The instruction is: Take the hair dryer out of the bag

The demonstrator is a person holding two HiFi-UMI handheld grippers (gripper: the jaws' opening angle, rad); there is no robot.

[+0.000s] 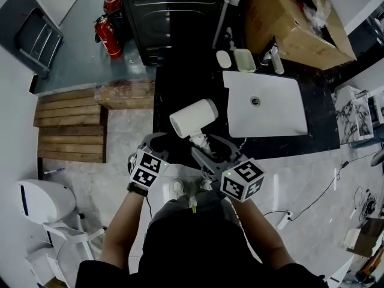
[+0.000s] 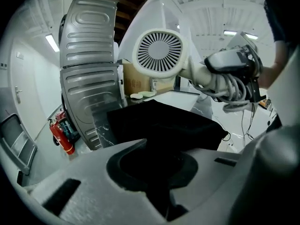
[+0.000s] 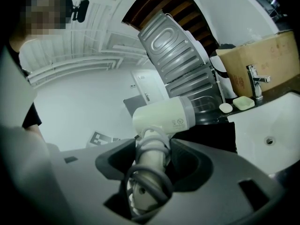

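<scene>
The white hair dryer (image 1: 193, 117) is out in the air in front of me, nozzle end toward the counter. My right gripper (image 1: 207, 144) is shut on its handle (image 3: 151, 161), which has the cord wound round it. In the left gripper view the dryer's round rear grille (image 2: 159, 53) faces the camera, well above the bag. My left gripper (image 1: 157, 143) is shut on a fold of the black cloth bag (image 2: 164, 125). The bag stretches away from the jaws and lies limp, and a part of it (image 3: 220, 135) shows below the dryer. The two grippers are side by side, the left one lower.
Ahead is a dark counter with a white sink (image 1: 264, 104), a faucet (image 3: 255, 78) and a soap dish (image 1: 244, 59). A cardboard box (image 1: 300, 20) stands behind it. A grey ribbed appliance (image 2: 89, 78), a fire extinguisher (image 1: 108, 32) and wooden pallets (image 1: 69, 125) are at the left.
</scene>
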